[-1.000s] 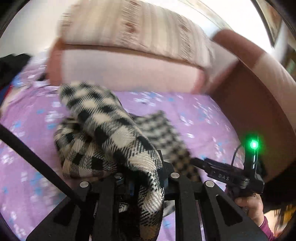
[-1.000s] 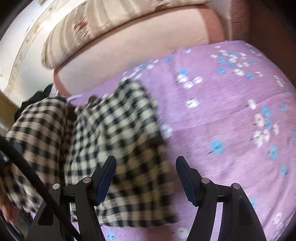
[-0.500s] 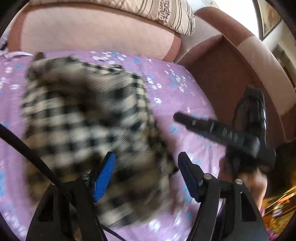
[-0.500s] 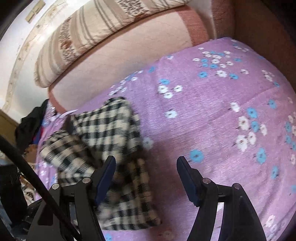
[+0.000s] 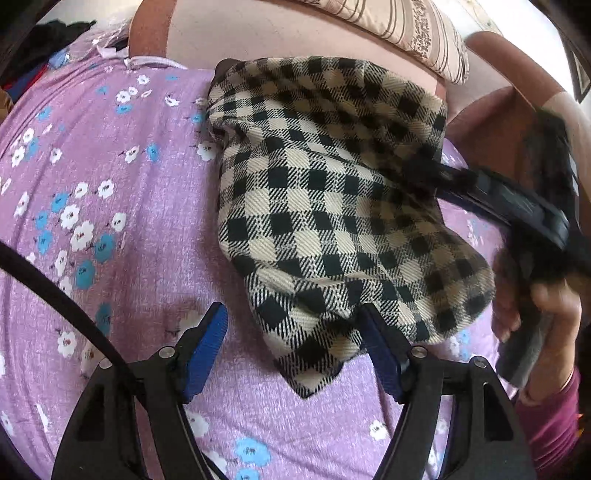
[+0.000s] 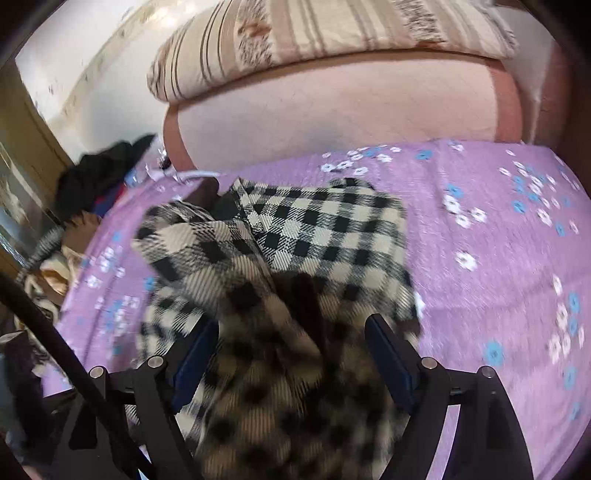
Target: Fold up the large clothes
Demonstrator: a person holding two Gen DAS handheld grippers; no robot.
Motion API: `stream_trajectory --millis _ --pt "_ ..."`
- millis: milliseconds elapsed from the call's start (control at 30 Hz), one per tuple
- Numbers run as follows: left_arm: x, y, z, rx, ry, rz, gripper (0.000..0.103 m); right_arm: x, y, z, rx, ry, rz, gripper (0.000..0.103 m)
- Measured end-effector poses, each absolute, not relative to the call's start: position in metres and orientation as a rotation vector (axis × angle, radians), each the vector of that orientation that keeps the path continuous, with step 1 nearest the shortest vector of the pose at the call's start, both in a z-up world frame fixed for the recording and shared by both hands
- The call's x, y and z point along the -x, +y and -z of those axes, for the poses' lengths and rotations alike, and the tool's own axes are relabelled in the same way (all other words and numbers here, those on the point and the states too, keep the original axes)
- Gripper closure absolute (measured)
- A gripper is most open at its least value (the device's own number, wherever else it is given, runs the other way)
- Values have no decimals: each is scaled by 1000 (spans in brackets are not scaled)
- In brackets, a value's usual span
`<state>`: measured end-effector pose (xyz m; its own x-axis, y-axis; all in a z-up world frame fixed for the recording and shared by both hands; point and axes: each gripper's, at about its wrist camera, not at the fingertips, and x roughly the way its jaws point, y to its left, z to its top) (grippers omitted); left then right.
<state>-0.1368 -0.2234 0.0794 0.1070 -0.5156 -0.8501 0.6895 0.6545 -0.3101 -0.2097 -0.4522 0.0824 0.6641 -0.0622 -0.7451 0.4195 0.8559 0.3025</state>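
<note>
A black-and-cream checked garment (image 5: 332, 206) lies bunched in a folded heap on a purple sheet (image 5: 122, 236) printed with white and blue flowers. Its far edge reaches almost to the pink cushion (image 5: 280, 33) at the back, and a striped pillow (image 6: 332, 40) sits on top of that cushion.

Seen from the left wrist, the left gripper (image 5: 295, 339) hangs over the near corner of the garment with its blue-padded fingers (image 5: 207, 343) spread wide. The cloth's pointed near corner lies between them; the right-hand finger sits against the cloth edge, while the left one is clear of it over bare sheet.

In the right wrist view, the right gripper (image 6: 291, 350) is over the near part of the heap and its jaws are opening. Blurred checked cloth fills the gap between the fingers, and the pads do not appear to press on it.

At the right edge of the left wrist view, a hand (image 5: 535, 314) in a dark red sleeve (image 5: 550, 417) holds the right tool's handle. A dark pile of clothes (image 6: 99, 173) lies beyond the sheet's far left corner.
</note>
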Motion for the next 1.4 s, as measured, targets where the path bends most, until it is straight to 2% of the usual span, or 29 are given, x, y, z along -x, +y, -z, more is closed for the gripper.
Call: stream_trajectory --millis 33,67,100,133,300,433,500,567,633,767,833,900,933,967,1000,1167,1300,1400 --pt "140 -225 -79 -206 1143 896 31 203 -455 -80 -488 803 280 25" --pt "146 -229 -77 -222 1132 902 31 195 -460 -78 -505 793 269 62" --pt "149 -230 -75 -231 1126 907 31 186 -467 -76 -544 782 230 86" --pt "150 -233 -75 -234 1123 911 31 182 -473 -77 -571 777 219 93" --pt "158 -242 -68 -269 1126 954 29 185 -503 -83 -579 697 289 94" --pt "163 -246 -62 -305 1137 960 26 169 -526 -37 -683 803 345 93" --pt "164 -247 -61 -345 1139 947 26 177 -527 -41 -694 779 342 83" --pt "168 -246 -58 -390 1137 920 26 191 -528 -55 -706 776 366 49" --pt "168 -244 -57 -386 1143 908 26 215 -525 -71 -729 783 361 40" --pt "164 -241 -59 -357 1159 897 26 263 -487 -82 -737 831 186 32" --pt "166 -239 -60 -339 1169 889 26 274 -468 -76 -716 865 153 32" --pt "171 -237 -61 -336 1164 880 26 276 -447 -57 -655 932 159 32" --pt "173 -237 -61 -336 1161 877 26 275 -442 -50 -638 952 170 45" --pt "165 -240 -57 -332 1164 872 26 272 -438 -40 -619 982 177 89" --pt "169 -238 -59 -328 1168 870 26 271 -435 -34 -613 1008 165 98" --pt "177 -222 -86 -259 1117 922 26 305 -429 -70 -511 904 186 99" --pt "174 -228 -93 -203 1081 929 25 293 -429 -29 -515 1058 228 99" --pt "168 -233 -90 -184 1085 913 25 295 -436 -37 -567 1037 235 94"
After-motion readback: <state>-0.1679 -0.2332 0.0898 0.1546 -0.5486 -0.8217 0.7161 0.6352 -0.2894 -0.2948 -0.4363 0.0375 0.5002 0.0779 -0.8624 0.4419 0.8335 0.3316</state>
